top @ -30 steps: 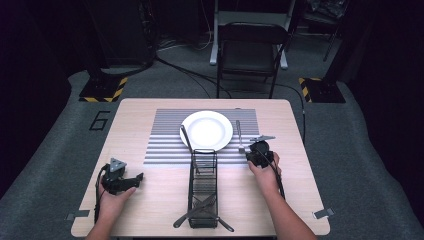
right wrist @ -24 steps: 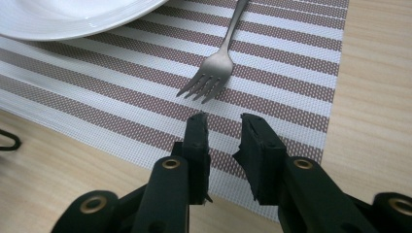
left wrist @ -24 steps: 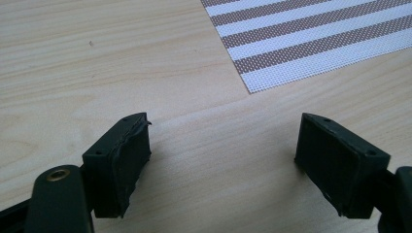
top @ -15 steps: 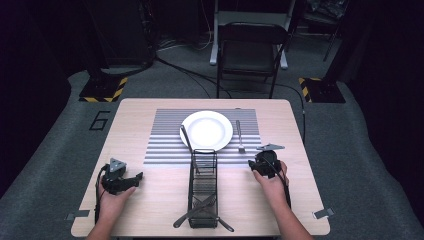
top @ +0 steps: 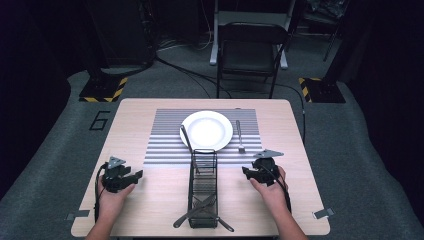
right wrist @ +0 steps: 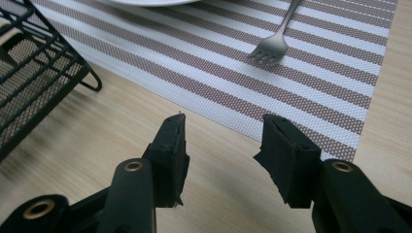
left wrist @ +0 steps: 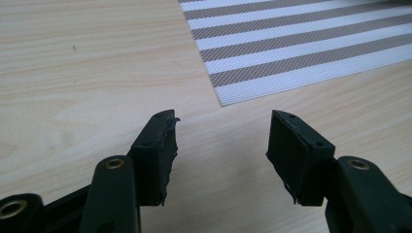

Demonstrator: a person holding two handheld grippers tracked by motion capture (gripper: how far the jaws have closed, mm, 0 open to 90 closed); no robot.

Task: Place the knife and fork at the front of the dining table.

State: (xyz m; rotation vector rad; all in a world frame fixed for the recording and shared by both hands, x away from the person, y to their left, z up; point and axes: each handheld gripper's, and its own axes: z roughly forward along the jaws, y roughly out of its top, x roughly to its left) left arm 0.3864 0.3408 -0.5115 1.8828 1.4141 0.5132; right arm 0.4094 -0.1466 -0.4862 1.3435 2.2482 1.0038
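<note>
A white plate (top: 206,129) sits on a striped placemat (top: 165,145) in the middle of the table. A fork (top: 239,136) lies on the mat to the plate's right, tines toward me. My right gripper (top: 247,172) hovers low over bare wood just short of the mat's near edge, behind the fork (right wrist: 272,46). Its jaws have just been opening, and the right gripper (right wrist: 224,126) is open with nothing between them. At the table's near left, my left gripper (top: 136,175) points toward the mat's corner (left wrist: 301,53). Its jaws have just been closing, but the left gripper (left wrist: 223,124) is still open and empty.
A black wire caddy (top: 203,187) lies lengthwise in the middle of the table between my hands, with cutlery (top: 200,216) sticking out of its near end. A dark utensil (top: 186,137) rests against the plate's left rim. A folding chair (top: 250,50) stands beyond the table.
My right hand has drawn back from the fork toward the near edge and its jaws have spread. The left gripper's jaws have narrowed while that hand stayed in place.
</note>
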